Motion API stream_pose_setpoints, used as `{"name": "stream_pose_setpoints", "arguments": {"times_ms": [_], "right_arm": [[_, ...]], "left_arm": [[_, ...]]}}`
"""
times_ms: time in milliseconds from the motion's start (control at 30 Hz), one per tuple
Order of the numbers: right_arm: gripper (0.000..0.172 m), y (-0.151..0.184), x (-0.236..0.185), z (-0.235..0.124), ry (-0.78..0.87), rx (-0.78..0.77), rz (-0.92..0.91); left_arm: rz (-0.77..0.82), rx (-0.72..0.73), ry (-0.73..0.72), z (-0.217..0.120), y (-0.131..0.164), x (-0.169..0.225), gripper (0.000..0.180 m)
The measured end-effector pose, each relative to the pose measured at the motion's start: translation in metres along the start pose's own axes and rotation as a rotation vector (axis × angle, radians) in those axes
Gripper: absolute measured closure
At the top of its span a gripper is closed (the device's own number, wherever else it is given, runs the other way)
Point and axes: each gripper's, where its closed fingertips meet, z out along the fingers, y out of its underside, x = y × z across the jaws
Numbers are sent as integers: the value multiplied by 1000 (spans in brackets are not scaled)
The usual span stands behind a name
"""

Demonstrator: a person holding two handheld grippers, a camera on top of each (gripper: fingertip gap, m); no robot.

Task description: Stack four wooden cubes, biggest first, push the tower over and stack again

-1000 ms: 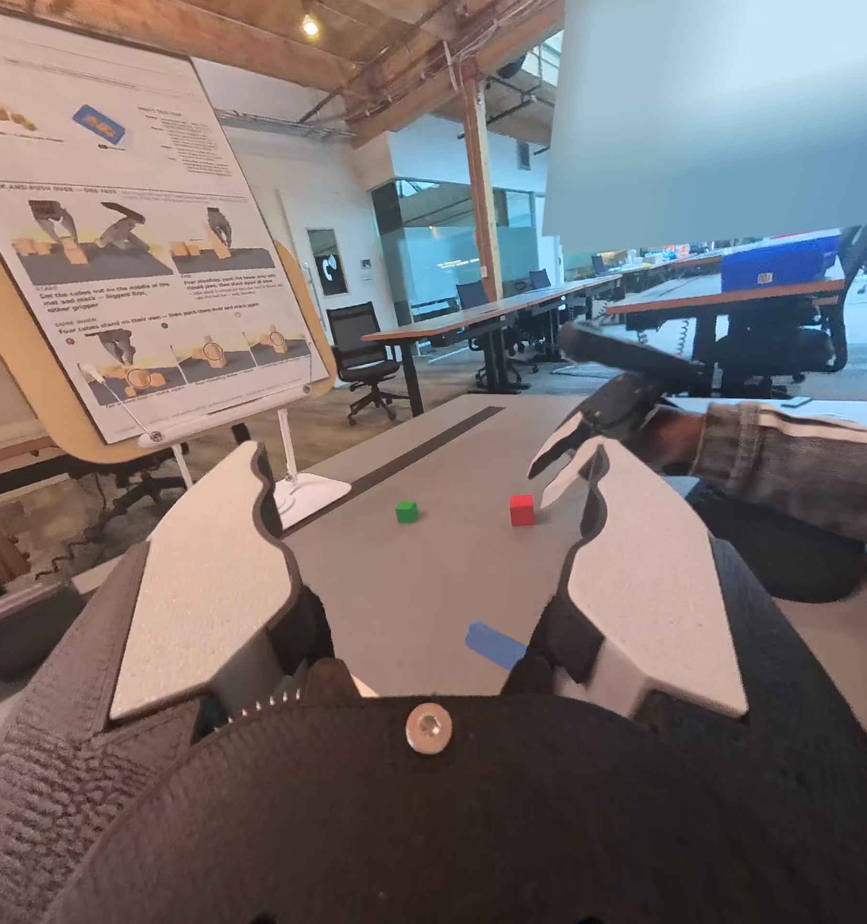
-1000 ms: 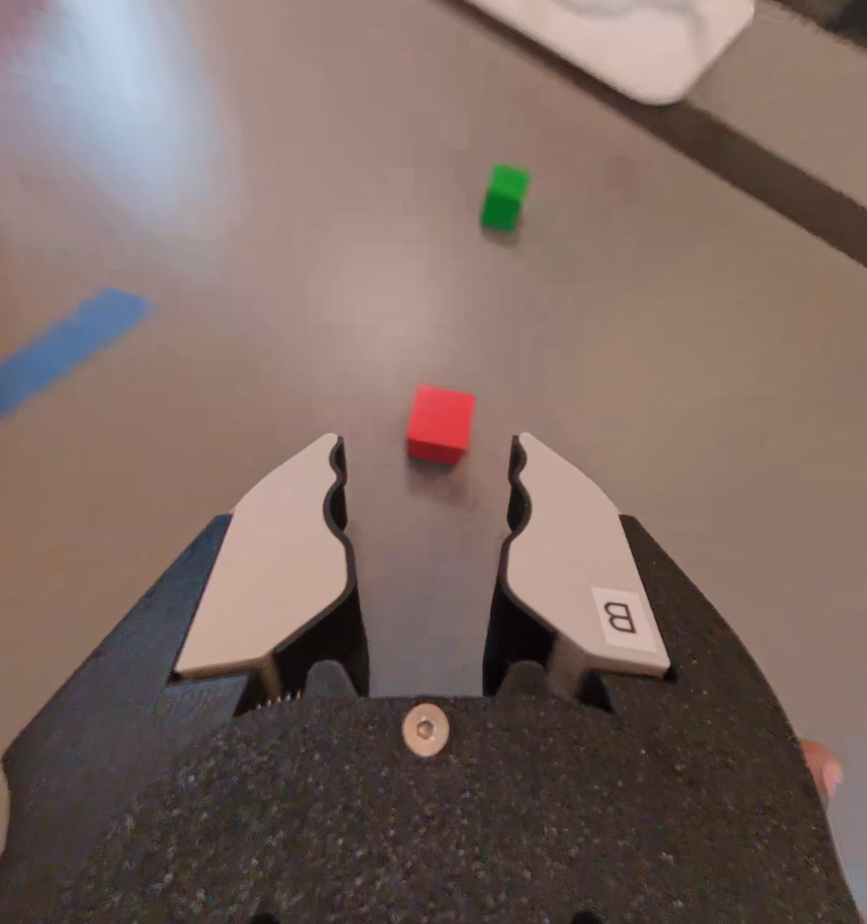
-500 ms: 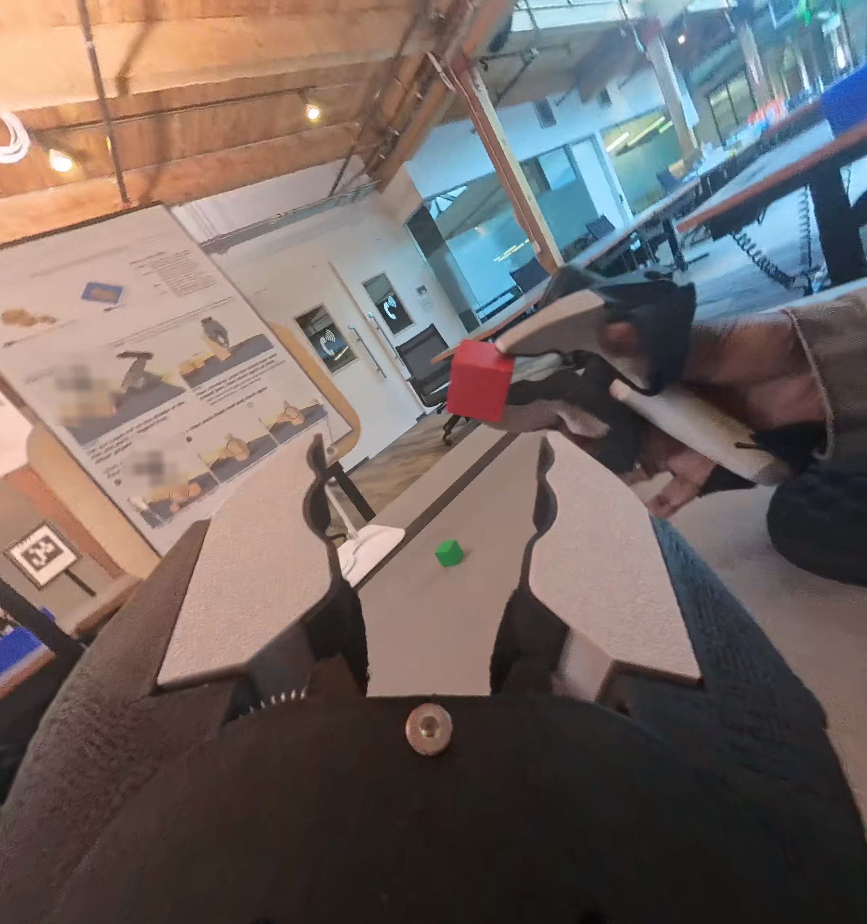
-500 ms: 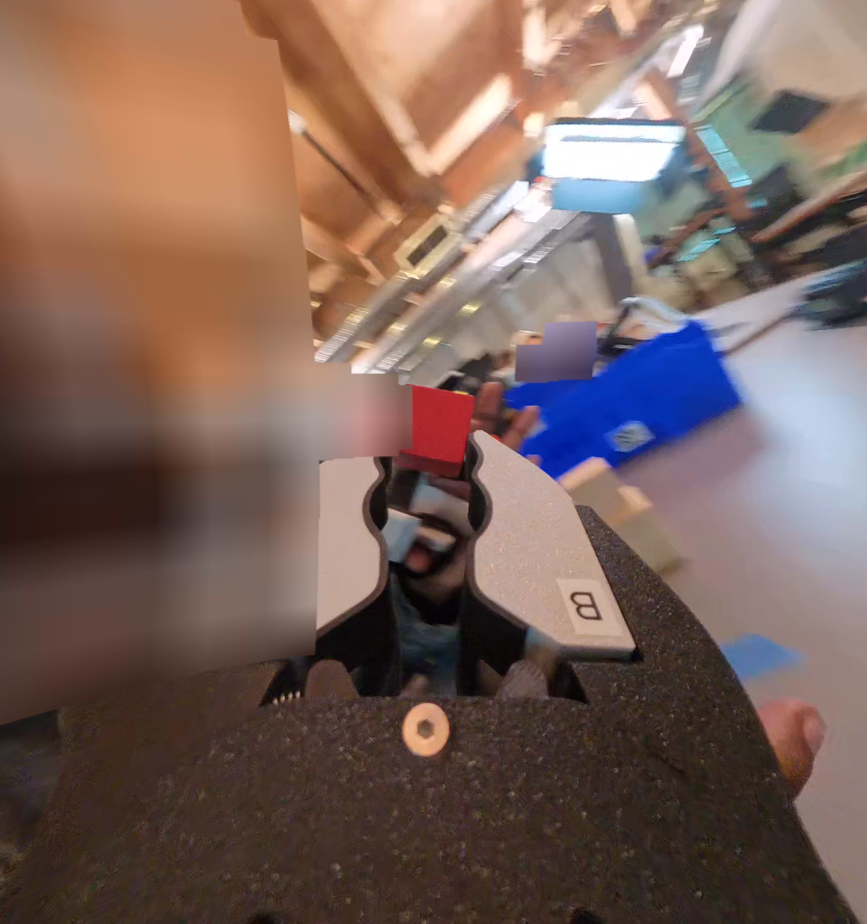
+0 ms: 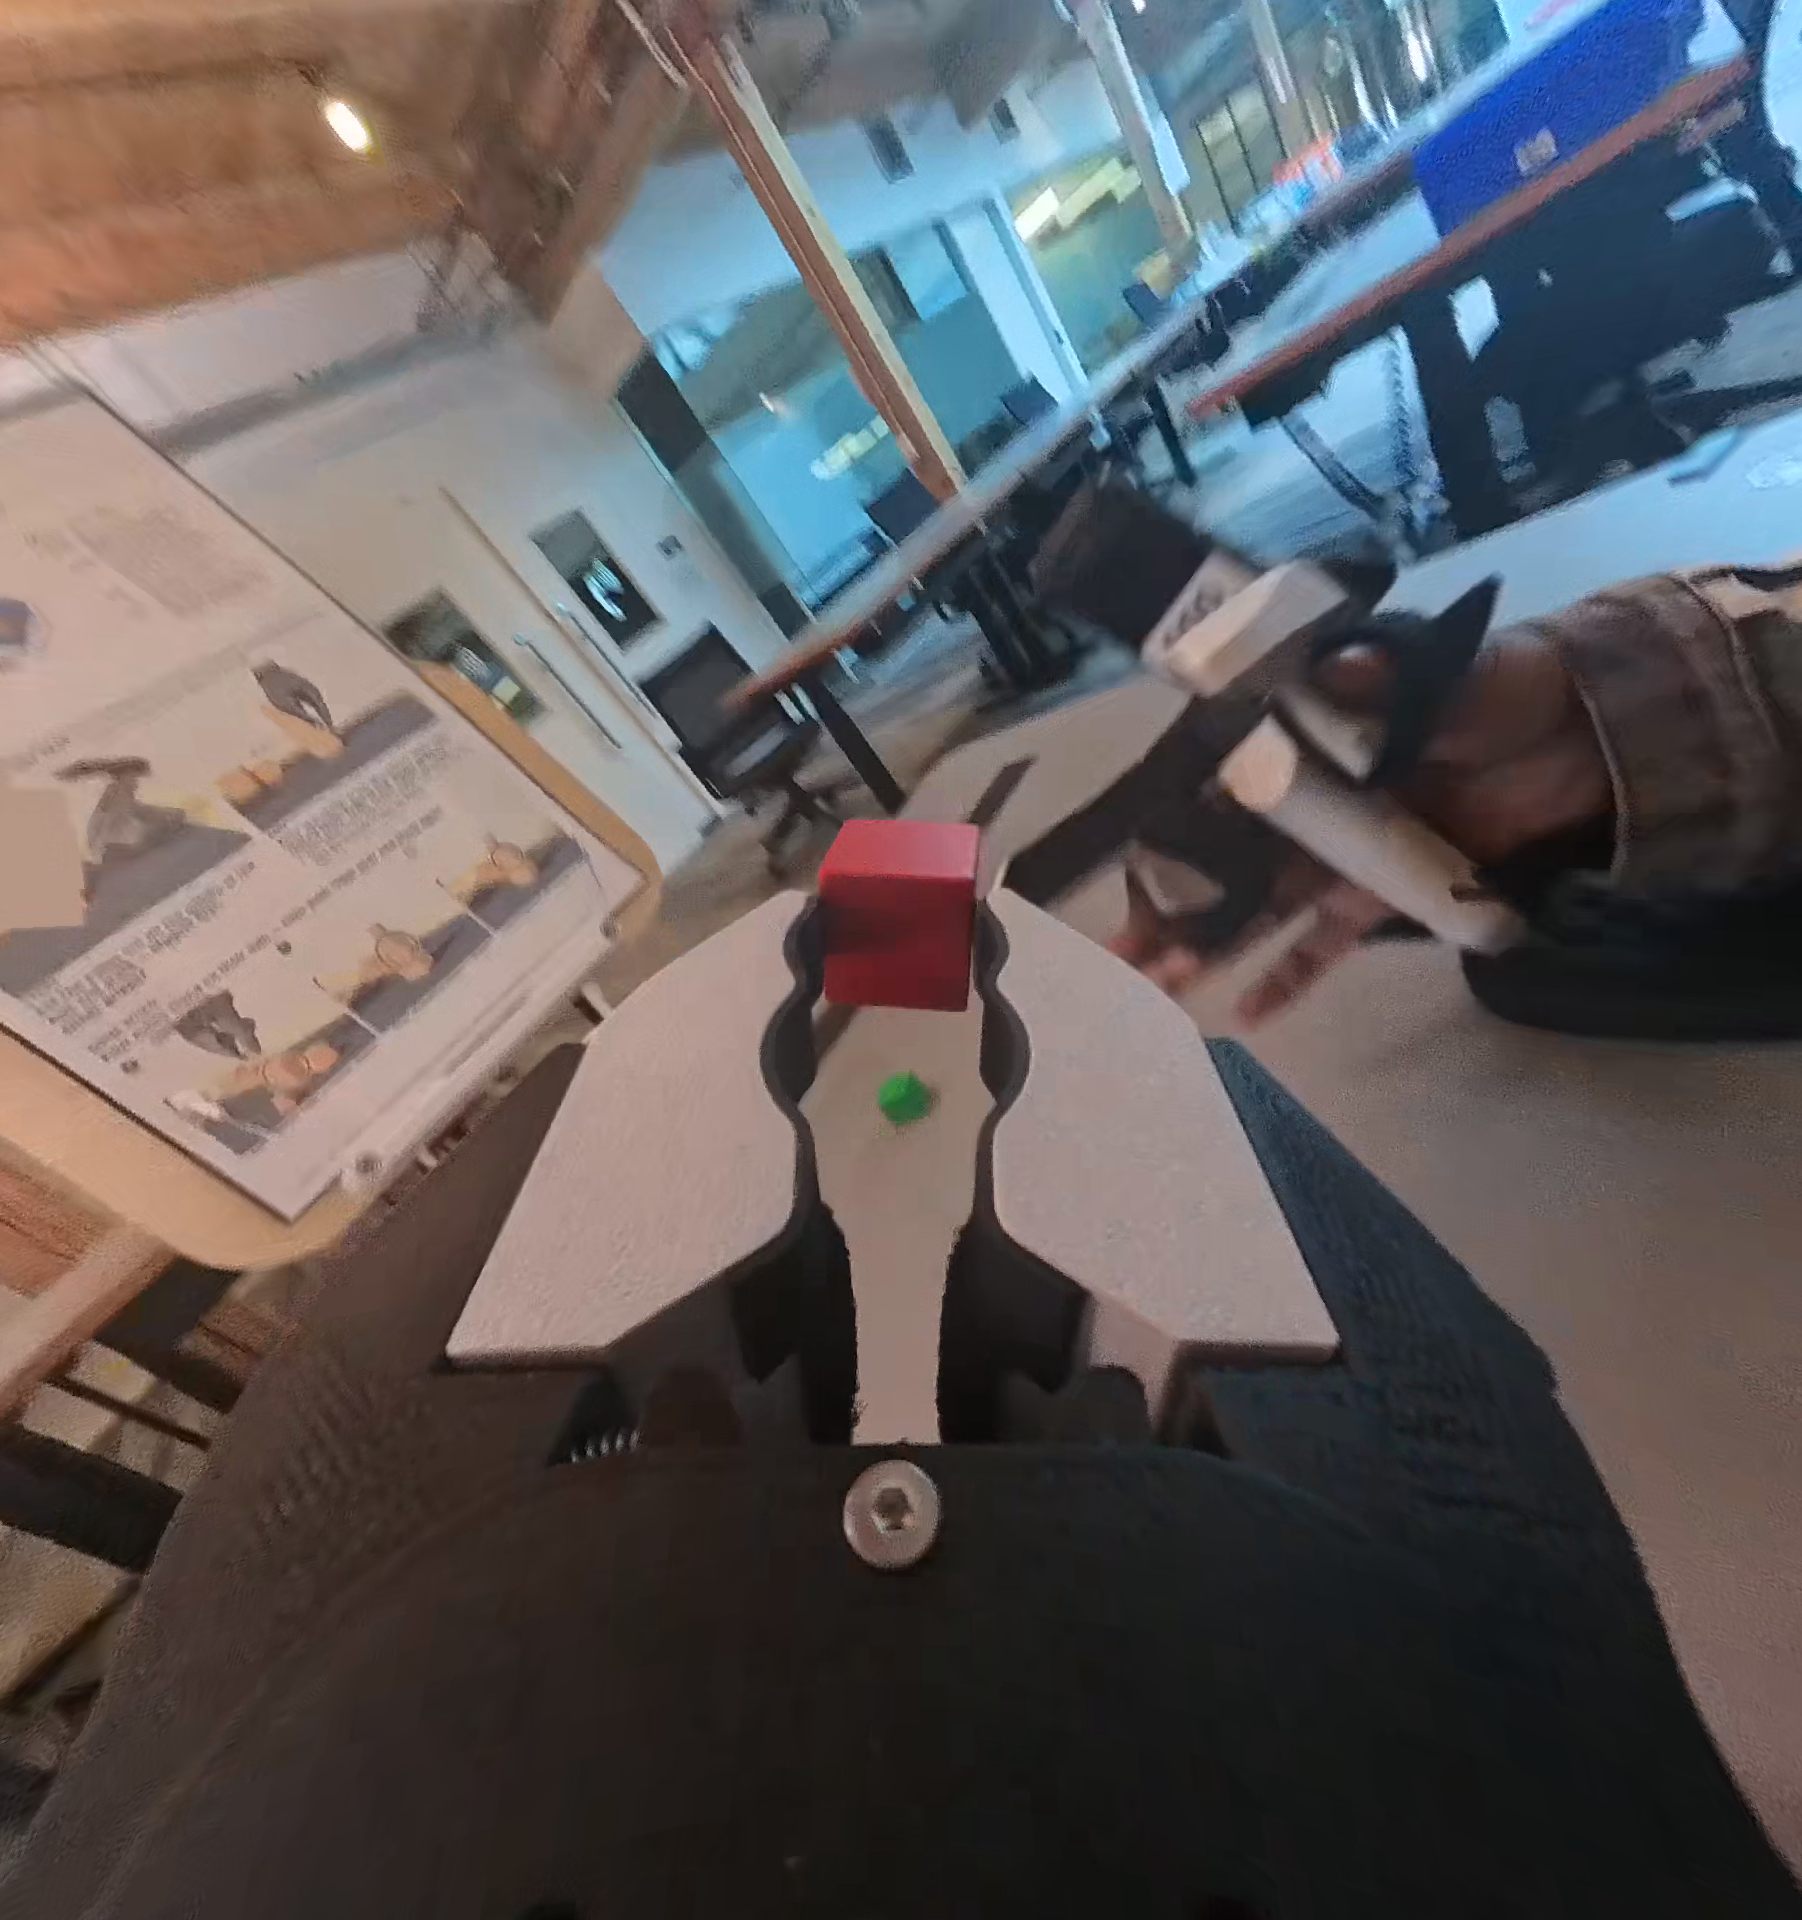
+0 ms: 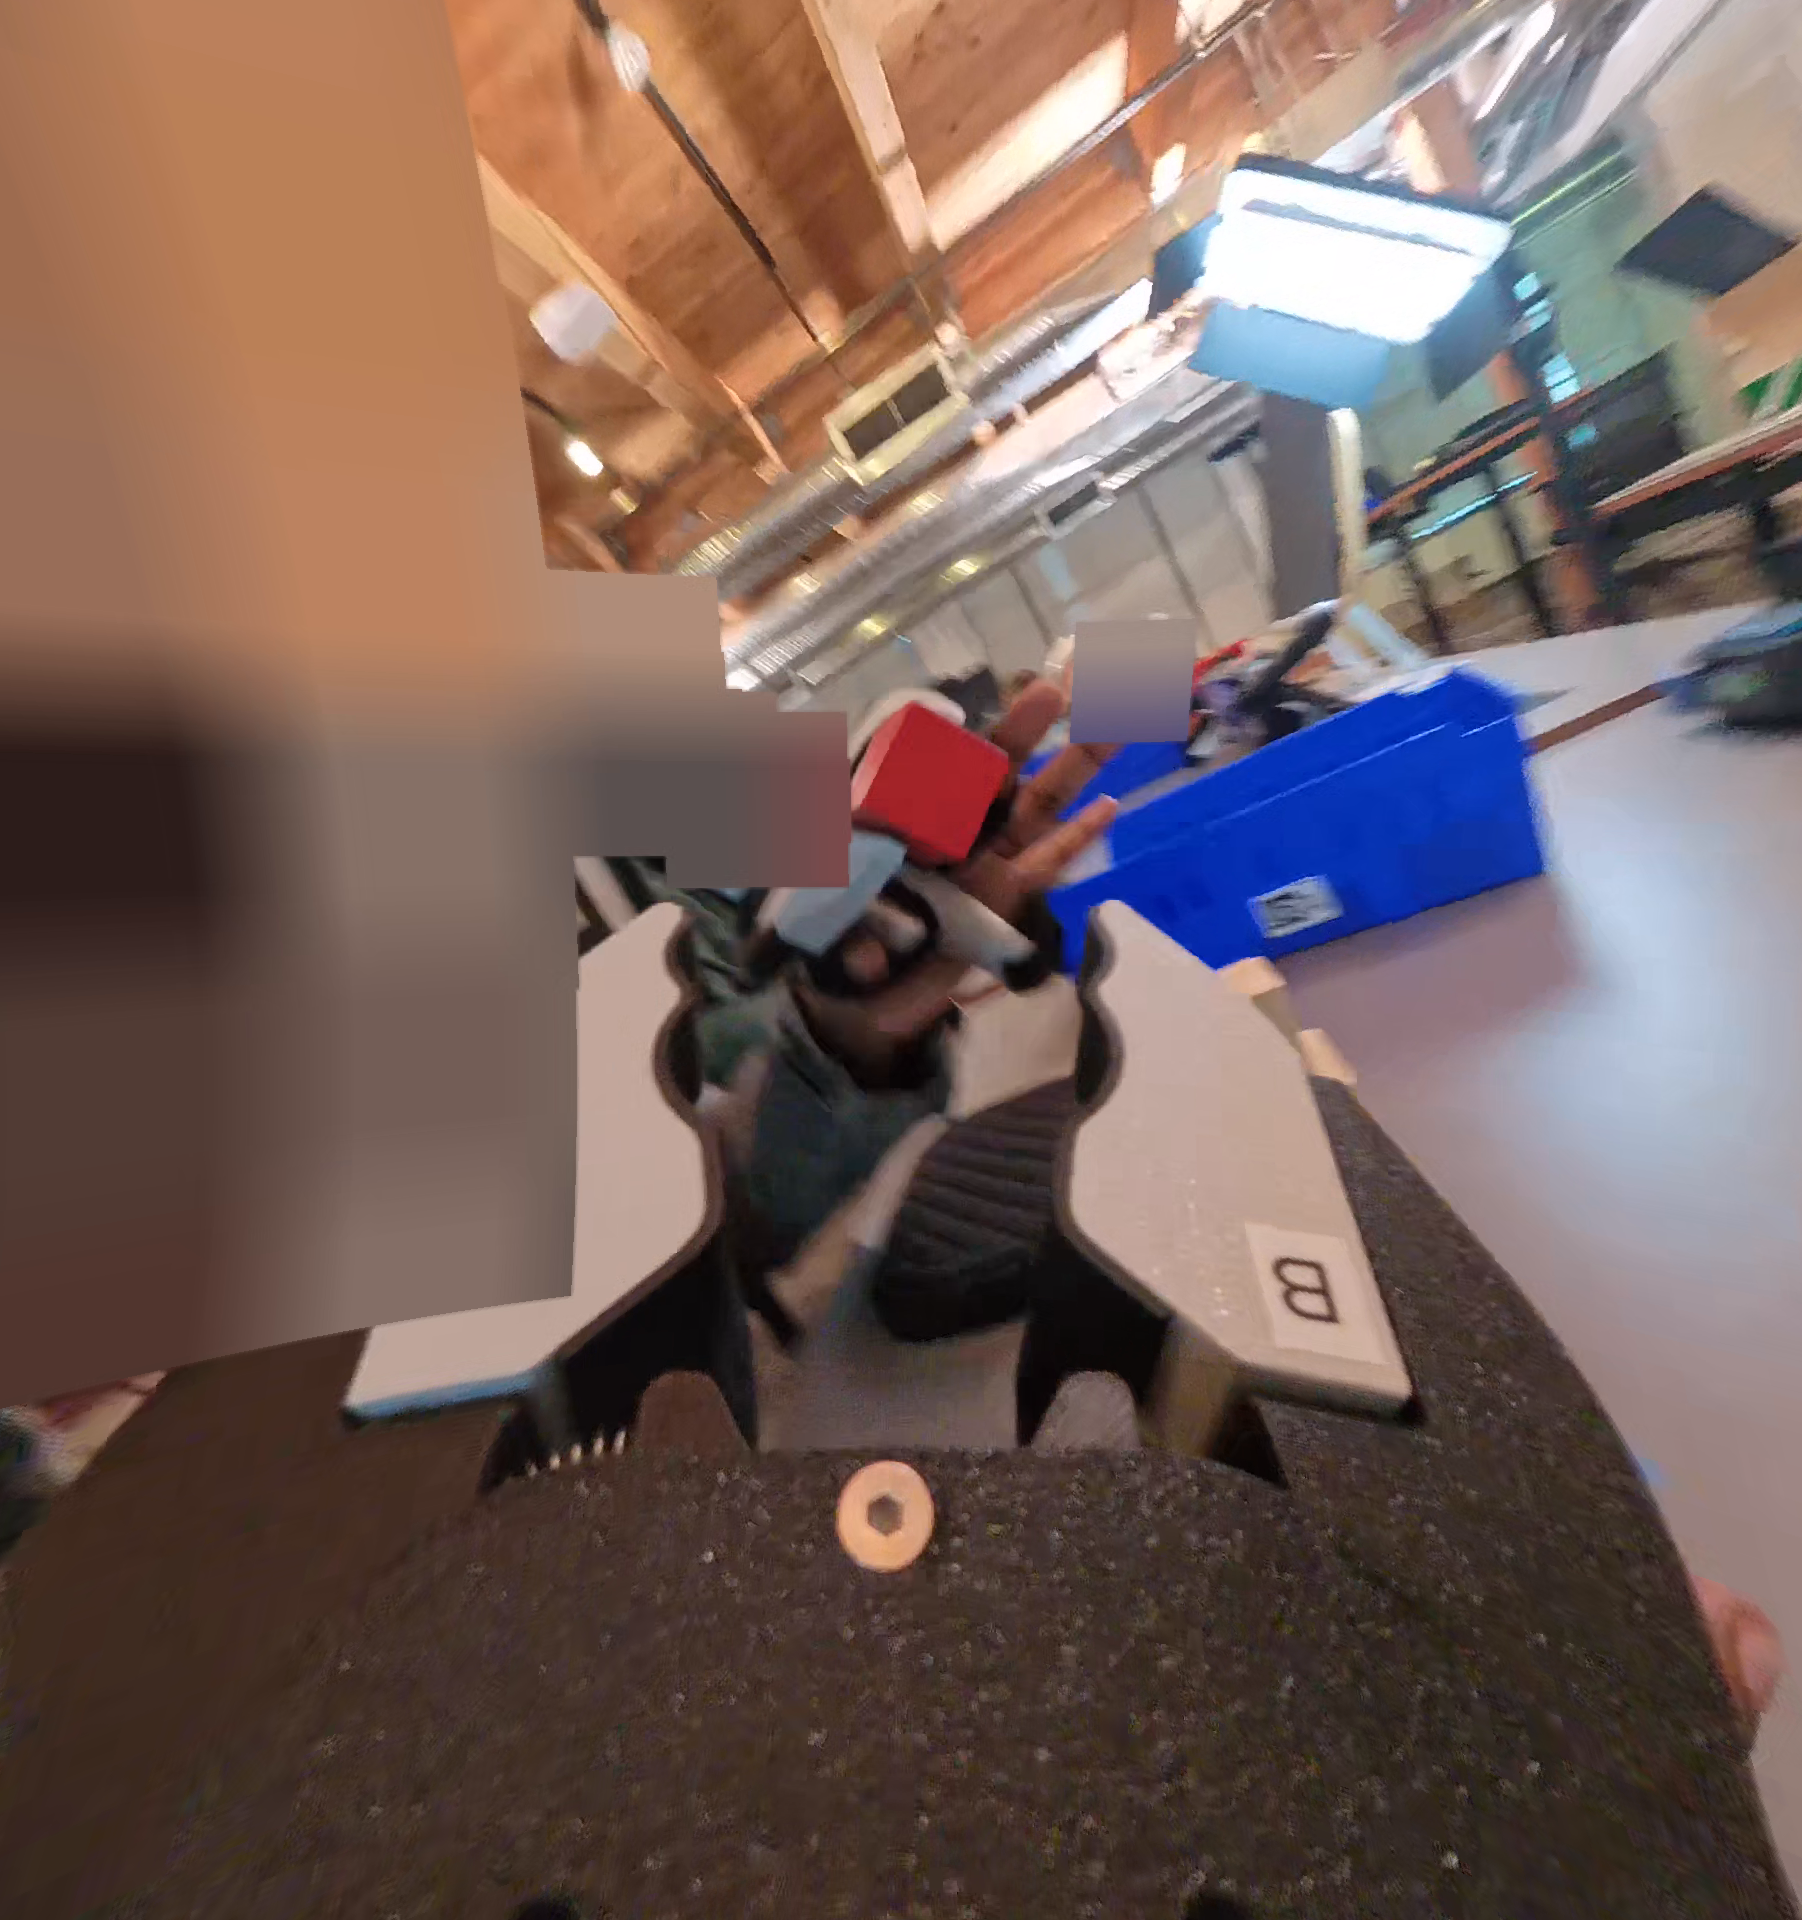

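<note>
while the left gripper [image 5: 897, 925] clamps the red cube [image 5: 899, 914] between both fingertips, raised clear above the desk [image 5: 1499, 1195], the right gripper [image 6: 881, 935] stands wide with nothing between its fingers. a green cube [image 5: 903, 1097] lies on the desk surface, far side. a blue bin [image 6: 1344, 831] stands on the desk beyond the right gripper; its contents cannot be told.

Timber ceiling [image 6: 772, 208], long desks [image 5: 980, 499], glass partition [image 5: 772, 416]
</note>
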Motion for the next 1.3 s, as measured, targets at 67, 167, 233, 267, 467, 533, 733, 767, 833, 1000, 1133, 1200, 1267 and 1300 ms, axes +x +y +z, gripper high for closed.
{"name": "stream_pose_setpoints", "arguments": {"times_ms": [67,167,233,267,467,533,733,767,833,1000,1133,1200,1267,1300], "right_arm": [[78,3,7,-1,102,-91,-274],[47,21,22,-6,195,-258,-658],[36,34,23,-3,173,-257,-729],[32,39,19,0,144,-238,-705],[34,45,19,3,123,-215,-665],[35,46,20,3,121,-214,-658],[35,51,19,5,113,-236,-669],[35,51,19,4,113,-233,-666],[35,50,19,4,113,-228,-660],[36,52,19,4,112,-240,-664],[37,51,19,4,115,-243,-663],[37,51,19,4,115,-245,-663],[37,52,18,4,112,-247,-665],[37,52,18,4,111,-249,-664]], "left_arm": [[-56,-116,121,-18,16,-17,153],[-166,-276,328,-47,47,-35,153],[-247,-293,429,-60,64,-42,153],[-286,-265,464,-64,70,-43,153],[-407,-144,442,-72,106,-47,153],[-455,-142,452,-75,116,-42,153],[-512,-149,483,-82,134,-28,153],[-517,-149,482,-83,135,-27,153],[-527,-150,474,-83,138,-26,153],[-549,-130,473,-83,139,-23,153],[-557,-147,475,-83,142,-21,153],[-546,-151,466,-83,145,-21,151],[-553,-142,462,-84,145,-22,142],[-555,-137,463,-85,144,-22,140]]}}
